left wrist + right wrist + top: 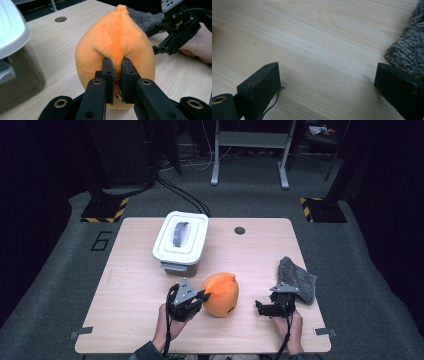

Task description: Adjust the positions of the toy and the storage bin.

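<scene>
Here, left tool (pixel 117 62) pinched tight on a fold of the orange plush toy (pixel 117 42), near the front middle of the wooden surface (pixel 130 285); a small gather of soft fabric, presumably chosen because the rounded body is too broad to span. Right tool (pixel 327 80) spread wide and empty, low over bare wood just beside the grey fuzzy cloth (pixel 298 279), apparently parked clear of the work. Lidded white bin (pixel 181 240) behind the toy, lid on, handle flat: a likely destination, closed for now.

Left tongs (pixel 204 296) pinching orange plush (pixel 221 294), right tongs (pixel 261 307) beside grey cloth (pixel 297 279)
</scene>
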### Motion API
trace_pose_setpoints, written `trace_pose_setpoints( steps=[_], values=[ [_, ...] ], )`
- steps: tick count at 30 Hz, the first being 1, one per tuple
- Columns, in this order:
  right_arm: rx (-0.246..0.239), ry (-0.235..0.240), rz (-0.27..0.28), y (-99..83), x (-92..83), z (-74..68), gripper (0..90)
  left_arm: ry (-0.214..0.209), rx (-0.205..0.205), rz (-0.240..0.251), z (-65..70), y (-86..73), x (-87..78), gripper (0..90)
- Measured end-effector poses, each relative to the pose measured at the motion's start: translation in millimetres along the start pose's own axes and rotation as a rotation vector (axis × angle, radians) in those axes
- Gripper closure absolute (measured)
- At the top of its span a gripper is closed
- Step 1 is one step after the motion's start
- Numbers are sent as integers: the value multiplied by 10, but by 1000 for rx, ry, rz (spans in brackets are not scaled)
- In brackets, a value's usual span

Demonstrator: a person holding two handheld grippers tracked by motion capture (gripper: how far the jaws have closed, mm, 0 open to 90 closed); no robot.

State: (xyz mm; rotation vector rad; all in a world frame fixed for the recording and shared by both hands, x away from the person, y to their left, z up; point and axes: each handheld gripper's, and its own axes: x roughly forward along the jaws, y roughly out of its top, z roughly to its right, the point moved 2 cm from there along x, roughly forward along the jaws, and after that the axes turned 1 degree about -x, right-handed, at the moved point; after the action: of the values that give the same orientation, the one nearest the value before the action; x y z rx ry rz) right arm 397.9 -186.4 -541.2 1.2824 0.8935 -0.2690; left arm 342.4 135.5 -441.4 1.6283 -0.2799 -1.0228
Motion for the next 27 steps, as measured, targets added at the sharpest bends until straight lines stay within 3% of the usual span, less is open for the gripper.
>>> trace_pose_setpoints(
  steps=[14,27],
  values=[
    [-4,-6,7,0,4,-2,58,79,-65,11,-191,-277,-443,833],
    [-7,-6,8,1,5,1,56,201,-129,5,-476,-492,-820,832]
  ],
)
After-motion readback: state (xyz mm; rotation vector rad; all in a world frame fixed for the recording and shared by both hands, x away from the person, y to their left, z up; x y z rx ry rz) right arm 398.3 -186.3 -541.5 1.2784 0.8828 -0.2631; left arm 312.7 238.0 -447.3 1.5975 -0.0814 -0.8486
